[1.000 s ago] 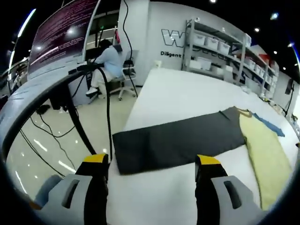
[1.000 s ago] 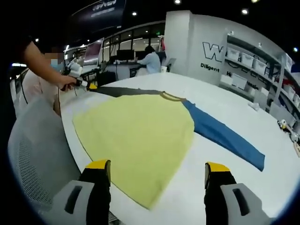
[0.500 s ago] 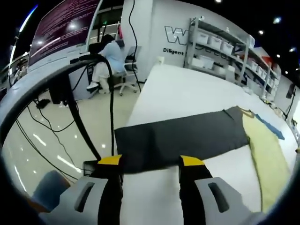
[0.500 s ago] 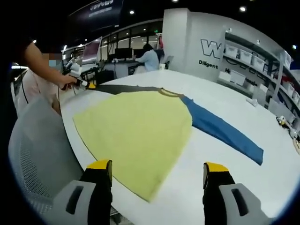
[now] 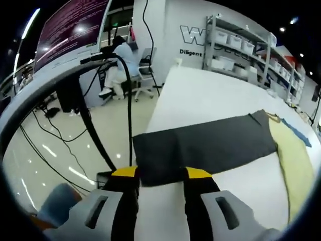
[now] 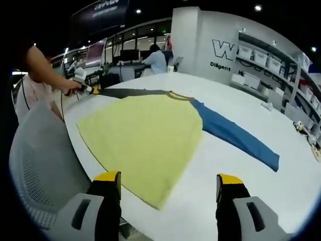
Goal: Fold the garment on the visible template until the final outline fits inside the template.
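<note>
Yellow-bodied raglan shirt (image 6: pixel 145 135) with one dark grey sleeve (image 5: pixel 200 149) and one blue sleeve (image 6: pixel 233 136) lies flat on the white table (image 6: pixel 251 191). Left gripper (image 5: pixel 161 173): jaws clenched on the dark grey sleeve's end. Right gripper (image 6: pixel 163 176): jaws spread, holding nothing, above the shirt's hem.

Bright, even indoor light from ceiling spots (image 6: pixel 258 8) — small white dots overhead. Glare streaks on glossy floor (image 5: pixel 55 155). White bench (image 6: pixel 241 165) near blown out (shadows faint). Strong fisheye bending at edges — shelves (image 5: pixel 241 45) curve. Focus reasonably sharp mid-frame.
</note>
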Available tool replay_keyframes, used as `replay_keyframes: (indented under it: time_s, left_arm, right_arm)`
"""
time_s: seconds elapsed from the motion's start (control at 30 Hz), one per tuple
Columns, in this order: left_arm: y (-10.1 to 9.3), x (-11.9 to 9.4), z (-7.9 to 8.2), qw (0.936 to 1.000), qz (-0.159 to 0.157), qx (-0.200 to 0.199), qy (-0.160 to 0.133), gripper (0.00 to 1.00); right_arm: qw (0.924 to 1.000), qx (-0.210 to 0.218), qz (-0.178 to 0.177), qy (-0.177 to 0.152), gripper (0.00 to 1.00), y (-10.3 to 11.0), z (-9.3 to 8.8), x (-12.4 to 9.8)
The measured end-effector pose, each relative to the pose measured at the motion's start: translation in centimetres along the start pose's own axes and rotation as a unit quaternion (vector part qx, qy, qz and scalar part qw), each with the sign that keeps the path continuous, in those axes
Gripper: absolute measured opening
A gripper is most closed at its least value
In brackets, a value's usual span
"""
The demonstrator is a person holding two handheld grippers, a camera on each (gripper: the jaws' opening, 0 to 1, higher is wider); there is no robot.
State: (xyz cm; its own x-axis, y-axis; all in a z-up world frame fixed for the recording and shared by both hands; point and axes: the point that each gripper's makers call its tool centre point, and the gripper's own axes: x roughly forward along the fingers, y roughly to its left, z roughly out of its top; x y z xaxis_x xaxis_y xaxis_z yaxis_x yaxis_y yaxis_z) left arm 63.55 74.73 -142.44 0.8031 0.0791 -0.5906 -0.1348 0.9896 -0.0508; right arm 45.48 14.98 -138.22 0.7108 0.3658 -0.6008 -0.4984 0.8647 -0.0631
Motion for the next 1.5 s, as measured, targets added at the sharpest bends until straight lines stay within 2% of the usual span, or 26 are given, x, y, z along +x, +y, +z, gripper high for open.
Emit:
replay_keyframes:
  time_s: [0.23,0.6,0.8,1.03,1.33,1.5]
  left_arm:
    - [0.8,0.0,0.1,1.0000,0.004,0.008,-0.002,0.07]
    - [0.2,-0.3,0.0,0.9993,-0.018,0.025,0.022,0.02]
    - [-0.6,-1.2,0.6,0.9985,-0.037,0.035,0.020,0.02]
    - [-1.0,-2.3,2.1,0.9989,-0.043,0.015,0.014,0.02]
    - [-2.9,-3.5,4.9,0.9976,-0.063,0.029,-0.001,0.02]
    - [-3.9,-4.2,7.1,0.9967,-0.072,0.036,-0.013,0.02]
  right_arm:
    - [0.9999,0.007,-0.004,0.008,0.73,-0.2,-0.3,0.0]
    - [0.9999,-0.004,0.002,0.012,0.71,0.0,-0.3,-0.2]
    - [1.0000,0.002,-0.003,0.001,0.72,-0.5,-0.1,-0.4]
    - [0.9999,-0.004,0.005,-0.013,0.73,0.1,0.4,-0.5]
    - [0.9995,-0.002,0.012,-0.029,0.73,0.1,0.7,-1.0]
    - [0.9988,-0.008,0.015,-0.045,0.74,0.2,1.3,-1.3]
